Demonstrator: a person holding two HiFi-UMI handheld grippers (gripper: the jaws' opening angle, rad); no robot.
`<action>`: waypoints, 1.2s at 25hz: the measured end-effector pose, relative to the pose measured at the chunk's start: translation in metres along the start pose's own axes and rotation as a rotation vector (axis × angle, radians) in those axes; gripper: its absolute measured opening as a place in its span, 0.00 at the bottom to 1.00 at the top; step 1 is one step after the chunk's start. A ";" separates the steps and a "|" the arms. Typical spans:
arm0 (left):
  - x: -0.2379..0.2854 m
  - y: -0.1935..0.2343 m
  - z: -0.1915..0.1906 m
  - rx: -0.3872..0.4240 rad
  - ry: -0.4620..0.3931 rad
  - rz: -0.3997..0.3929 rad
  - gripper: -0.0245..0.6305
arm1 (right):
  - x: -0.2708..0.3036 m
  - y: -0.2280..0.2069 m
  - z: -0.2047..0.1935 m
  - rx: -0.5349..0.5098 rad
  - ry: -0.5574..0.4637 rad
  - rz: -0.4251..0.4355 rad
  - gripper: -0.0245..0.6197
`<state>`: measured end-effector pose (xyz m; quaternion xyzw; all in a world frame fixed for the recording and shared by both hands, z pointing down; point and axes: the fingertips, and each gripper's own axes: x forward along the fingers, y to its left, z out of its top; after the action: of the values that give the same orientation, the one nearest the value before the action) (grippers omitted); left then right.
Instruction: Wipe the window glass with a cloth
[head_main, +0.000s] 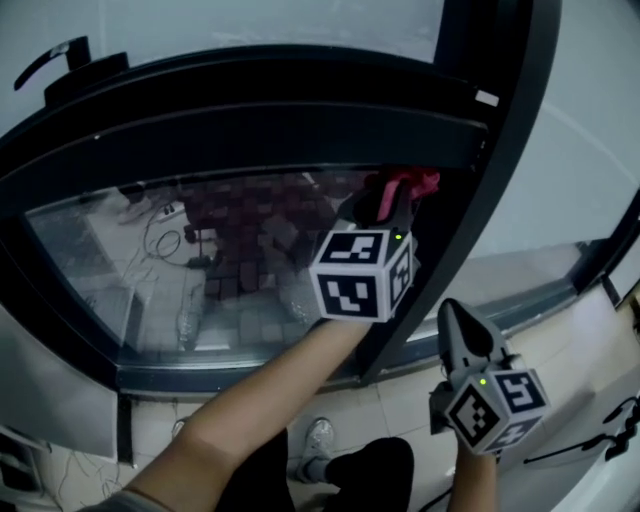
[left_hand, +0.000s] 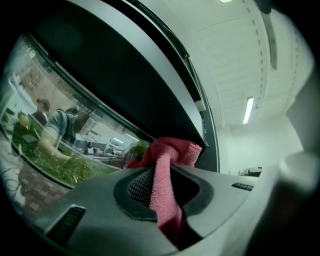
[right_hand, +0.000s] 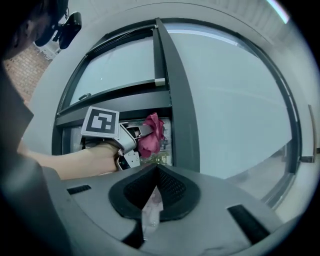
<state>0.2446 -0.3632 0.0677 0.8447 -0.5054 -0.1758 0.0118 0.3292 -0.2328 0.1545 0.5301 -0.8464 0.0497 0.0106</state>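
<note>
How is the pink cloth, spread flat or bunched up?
Bunched up. The left gripper is shut on the cloth, which sticks out past its jaws in a crumpled wad.

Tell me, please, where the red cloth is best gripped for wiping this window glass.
By a gathered fold, from the room side, as the left gripper is now: shut on the red cloth, with a loose bunch past its tips toward the window glass. That soft bunch, not the gripper, should likely meet the pane.
</note>
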 end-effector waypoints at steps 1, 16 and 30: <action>0.005 -0.005 -0.003 0.002 0.003 -0.010 0.13 | -0.002 -0.005 0.000 0.003 -0.001 -0.009 0.05; 0.011 -0.011 -0.075 0.009 0.097 -0.019 0.13 | -0.017 -0.038 -0.018 0.043 0.015 -0.055 0.05; -0.017 0.027 -0.074 0.005 0.065 0.068 0.13 | -0.004 -0.016 -0.029 0.067 0.017 -0.005 0.05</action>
<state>0.2369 -0.3733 0.1475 0.8323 -0.5336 -0.1465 0.0322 0.3443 -0.2328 0.1839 0.5317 -0.8429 0.0825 0.0002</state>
